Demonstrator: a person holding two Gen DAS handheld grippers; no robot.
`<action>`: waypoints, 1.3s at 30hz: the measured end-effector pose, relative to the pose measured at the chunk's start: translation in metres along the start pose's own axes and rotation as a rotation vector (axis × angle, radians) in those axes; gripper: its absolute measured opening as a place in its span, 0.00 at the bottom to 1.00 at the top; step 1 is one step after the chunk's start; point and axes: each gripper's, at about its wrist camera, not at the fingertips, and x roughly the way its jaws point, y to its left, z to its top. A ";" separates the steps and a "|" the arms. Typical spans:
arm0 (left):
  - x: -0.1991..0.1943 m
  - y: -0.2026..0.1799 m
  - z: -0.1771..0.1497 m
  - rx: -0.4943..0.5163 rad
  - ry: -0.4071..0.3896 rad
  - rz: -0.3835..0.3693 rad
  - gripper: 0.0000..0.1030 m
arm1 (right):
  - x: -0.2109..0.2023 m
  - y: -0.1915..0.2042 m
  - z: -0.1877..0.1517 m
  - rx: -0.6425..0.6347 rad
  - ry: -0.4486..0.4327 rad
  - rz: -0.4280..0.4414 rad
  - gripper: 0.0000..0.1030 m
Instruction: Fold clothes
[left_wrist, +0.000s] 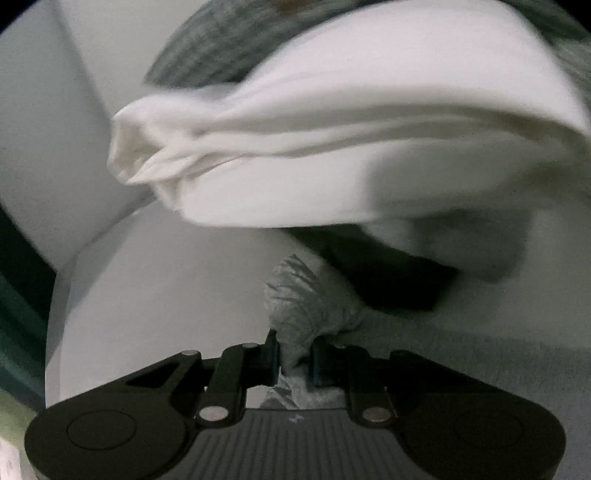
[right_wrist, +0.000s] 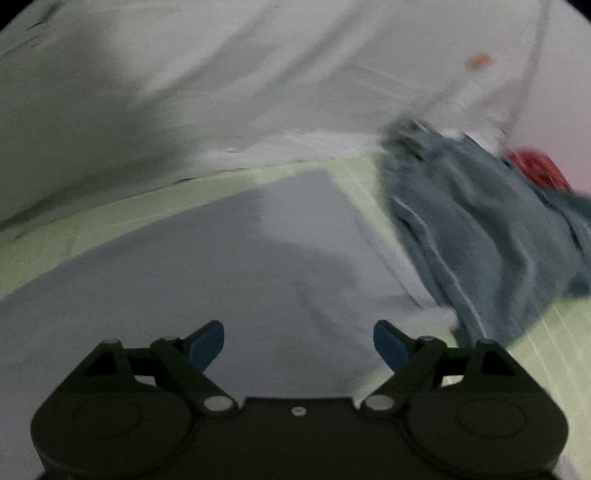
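Observation:
In the left wrist view, my left gripper (left_wrist: 295, 349) is shut on a bunched corner of a grey textured cloth (left_wrist: 295, 295), which rises between the two pads. Beyond it a white garment (left_wrist: 332, 147), folded into thick layers, hangs blurred across the middle of the view. More of the grey textured fabric (left_wrist: 207, 48) shows behind it at the top. In the right wrist view, my right gripper (right_wrist: 299, 343) stands open with nothing between its blue pads (right_wrist: 205, 345). It hovers over a flat grey cloth (right_wrist: 221, 266). A blue-grey garment (right_wrist: 480, 229) lies crumpled to its right.
A dark shape (left_wrist: 399, 284) lies under the white garment. The pale green sheet (right_wrist: 110, 218) borders the grey cloth, with a white surface (right_wrist: 184, 92) beyond it. A red item (right_wrist: 535, 170) sits behind the blue-grey garment. White panels (left_wrist: 44, 129) stand at the left.

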 end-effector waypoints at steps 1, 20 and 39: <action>0.002 0.003 0.001 -0.011 0.007 -0.004 0.18 | 0.002 -0.007 0.001 0.047 0.007 -0.020 0.86; 0.004 0.014 0.003 0.006 0.041 -0.008 0.53 | 0.052 -0.055 0.013 0.117 -0.015 -0.210 0.06; -0.072 0.174 -0.083 -0.204 0.140 -0.198 0.85 | -0.087 -0.002 -0.096 0.035 0.020 0.030 0.95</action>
